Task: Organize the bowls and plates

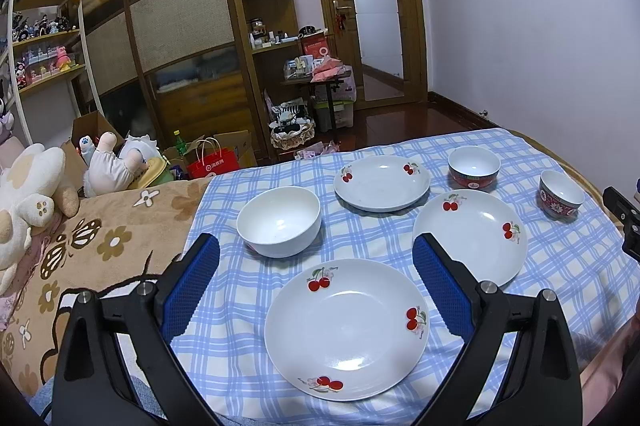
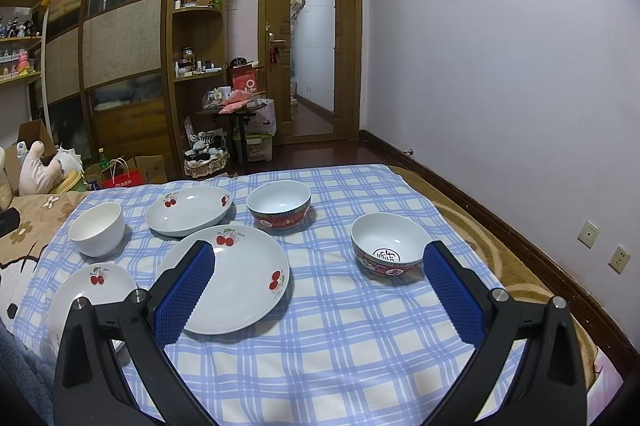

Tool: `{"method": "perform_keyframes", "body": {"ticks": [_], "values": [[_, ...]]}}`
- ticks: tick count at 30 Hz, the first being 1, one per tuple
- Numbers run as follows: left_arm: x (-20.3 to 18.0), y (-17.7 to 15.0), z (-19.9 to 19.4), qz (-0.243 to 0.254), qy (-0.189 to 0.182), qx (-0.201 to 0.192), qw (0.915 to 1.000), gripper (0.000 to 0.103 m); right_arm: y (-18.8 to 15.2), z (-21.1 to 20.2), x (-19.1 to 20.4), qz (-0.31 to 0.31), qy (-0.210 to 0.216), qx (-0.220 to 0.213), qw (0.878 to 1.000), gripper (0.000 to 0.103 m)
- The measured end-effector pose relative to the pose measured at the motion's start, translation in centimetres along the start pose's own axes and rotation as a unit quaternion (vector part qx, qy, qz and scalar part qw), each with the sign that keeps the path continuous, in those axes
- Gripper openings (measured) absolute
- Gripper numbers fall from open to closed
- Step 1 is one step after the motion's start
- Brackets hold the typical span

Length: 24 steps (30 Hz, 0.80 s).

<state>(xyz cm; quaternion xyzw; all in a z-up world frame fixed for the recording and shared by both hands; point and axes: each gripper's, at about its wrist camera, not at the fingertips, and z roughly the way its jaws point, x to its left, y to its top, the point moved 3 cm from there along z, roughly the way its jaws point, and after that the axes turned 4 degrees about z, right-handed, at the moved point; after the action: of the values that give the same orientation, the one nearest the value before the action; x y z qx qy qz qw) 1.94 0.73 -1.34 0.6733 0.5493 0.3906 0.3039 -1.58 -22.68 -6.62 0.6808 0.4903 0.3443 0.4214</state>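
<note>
My left gripper hangs above the near edge of the checked cloth, jaws spread wide, nothing between the blue pads. Directly below and between them sits the nearest cherry plate, flat on the cloth, not touched. Just past my left finger stands the plain white bowl, upright, empty. Beyond my right finger lies a second cherry plate; a third cherry plate sits further back, close to it but whether the rims touch I cannot tell.

My right gripper is likewise wide open and empty, held over the cloth's right half. Its left finger overlaps my view of the middle plate. Just inside the right finger stands the small patterned bowl, red-and-floral outside, a dark character printed in its bottom. Further back, the larger red-banded bowl, upright, apart from the plates.

The cloth covers a bed; a brown flowered blanket to the left, plush toys beyond that.
</note>
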Motion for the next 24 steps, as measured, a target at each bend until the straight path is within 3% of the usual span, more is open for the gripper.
{"method": "perform_keyframes", "body": {"ticks": [24], "values": [[0.07,0.01,0.02,0.001,0.001,0.002,1.0,0.096,-0.14,-0.07,0.0,-0.004,0.0,0.0,1.0,0.103]]}}
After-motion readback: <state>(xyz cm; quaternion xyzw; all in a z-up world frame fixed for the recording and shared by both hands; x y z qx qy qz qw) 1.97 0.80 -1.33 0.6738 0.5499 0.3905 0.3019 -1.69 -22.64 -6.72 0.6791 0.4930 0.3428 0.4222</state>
